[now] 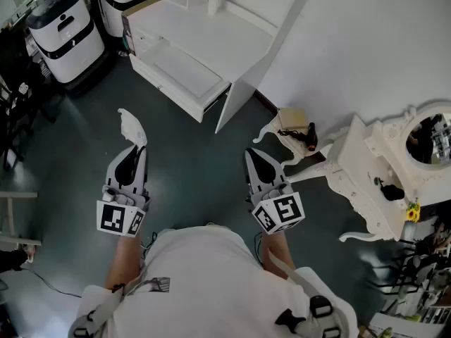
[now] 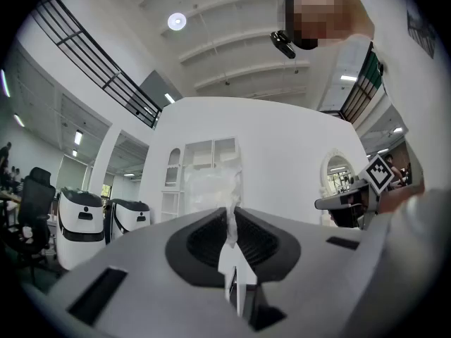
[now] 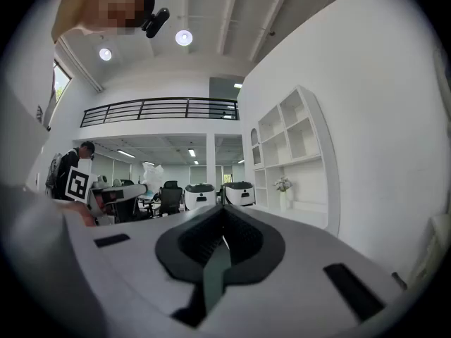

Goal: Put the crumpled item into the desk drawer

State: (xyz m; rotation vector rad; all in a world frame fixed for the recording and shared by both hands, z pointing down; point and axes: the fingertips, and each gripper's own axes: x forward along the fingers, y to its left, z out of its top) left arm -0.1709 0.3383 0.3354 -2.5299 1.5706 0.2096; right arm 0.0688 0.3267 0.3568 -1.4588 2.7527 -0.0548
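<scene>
My left gripper (image 1: 131, 151) is shut on a white crumpled item (image 1: 132, 127), which sticks out past its tip above the dark floor. In the left gripper view the crumpled item (image 2: 227, 189) rises from between the closed jaws of the left gripper (image 2: 230, 220). My right gripper (image 1: 258, 158) hangs shut and holds nothing; its jaws meet in the right gripper view (image 3: 223, 225). The white desk (image 1: 211, 30) stands ahead, and its drawer (image 1: 177, 72) is pulled open toward me.
Two white and black machines (image 1: 63, 30) stand at the far left. An ornate white dressing table with a round mirror (image 1: 394, 167) is at the right, with a small side table (image 1: 292, 129) carrying a dark object. Dark chair legs (image 1: 14, 118) are at the left edge.
</scene>
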